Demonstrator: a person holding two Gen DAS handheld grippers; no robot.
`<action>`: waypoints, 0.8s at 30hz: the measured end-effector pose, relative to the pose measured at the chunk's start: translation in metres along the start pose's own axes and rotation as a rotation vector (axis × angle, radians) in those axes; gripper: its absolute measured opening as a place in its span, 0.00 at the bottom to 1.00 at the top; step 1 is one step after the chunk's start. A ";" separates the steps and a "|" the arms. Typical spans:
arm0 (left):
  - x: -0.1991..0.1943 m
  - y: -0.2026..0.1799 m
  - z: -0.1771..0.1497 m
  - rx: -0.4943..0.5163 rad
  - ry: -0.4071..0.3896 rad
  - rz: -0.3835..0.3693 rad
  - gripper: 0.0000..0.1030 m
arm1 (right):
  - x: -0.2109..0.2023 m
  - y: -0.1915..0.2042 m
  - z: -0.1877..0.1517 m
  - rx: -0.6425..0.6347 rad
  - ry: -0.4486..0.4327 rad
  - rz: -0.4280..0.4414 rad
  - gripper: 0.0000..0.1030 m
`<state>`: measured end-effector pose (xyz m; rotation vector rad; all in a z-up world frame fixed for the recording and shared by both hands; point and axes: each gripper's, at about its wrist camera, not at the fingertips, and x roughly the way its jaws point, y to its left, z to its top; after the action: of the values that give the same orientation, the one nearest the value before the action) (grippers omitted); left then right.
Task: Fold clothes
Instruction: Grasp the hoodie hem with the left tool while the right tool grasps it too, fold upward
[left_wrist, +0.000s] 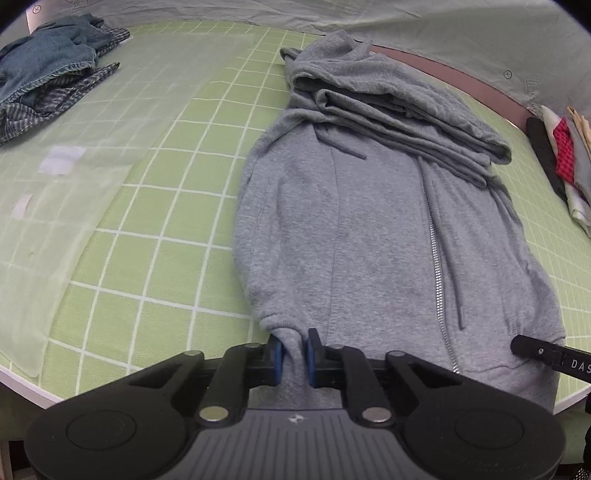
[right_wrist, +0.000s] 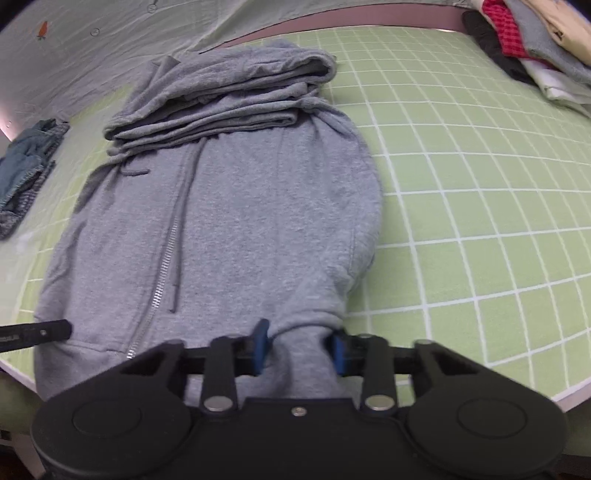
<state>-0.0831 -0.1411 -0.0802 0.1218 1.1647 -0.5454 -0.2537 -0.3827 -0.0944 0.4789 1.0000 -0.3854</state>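
Grey zip hoodie (left_wrist: 369, 229) is lying front-up on the green gridded mat (left_wrist: 155, 206), hem toward the near edge of the table, hood and sleeves lying folded in a flat stack across its far end; the zipper (left_wrist: 437, 266) is running down the front, with a drawcord trailing just beside it; left gripper (left_wrist: 294, 354) is pinching a bunched fold of the hem at the near left corner, its blue pads (left_wrist: 277, 360) pressing close together on the cloth, only a narrow strip of grey showing between them; right gripper (right_wrist: 300, 349) is clamping the opposite hem corner, its blue pads (right_wrist: 260, 347) sitting somewhat wider apart around a thicker gather of fabric that is filling the gap; both tools are pointing steeply down at the near table edge; in each wrist view a black finger of the other gripper is showing over the hem at the frame's side; a crumpled pile of blue denim and checked cloth (left_wrist: 51, 77) is sitting at the far left of the mat, well apart from the hoodie; a stack of folded garments (right_wrist: 532, 48), red, black, white and beige among them, is resting at the far right; pale sheeting (right_wrist: 110, 48) is hanging behind the table.
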 end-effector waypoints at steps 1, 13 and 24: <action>-0.004 -0.001 0.004 -0.003 -0.015 -0.007 0.10 | -0.002 0.001 0.003 0.000 -0.010 0.020 0.20; -0.032 0.000 0.123 -0.158 -0.246 -0.131 0.10 | -0.023 -0.002 0.118 0.038 -0.254 0.125 0.17; 0.048 -0.019 0.224 -0.157 -0.219 -0.089 0.15 | 0.051 -0.006 0.210 0.029 -0.260 0.054 0.22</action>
<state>0.1089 -0.2562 -0.0295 -0.1227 0.9978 -0.5294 -0.0848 -0.5073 -0.0447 0.4679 0.7290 -0.4031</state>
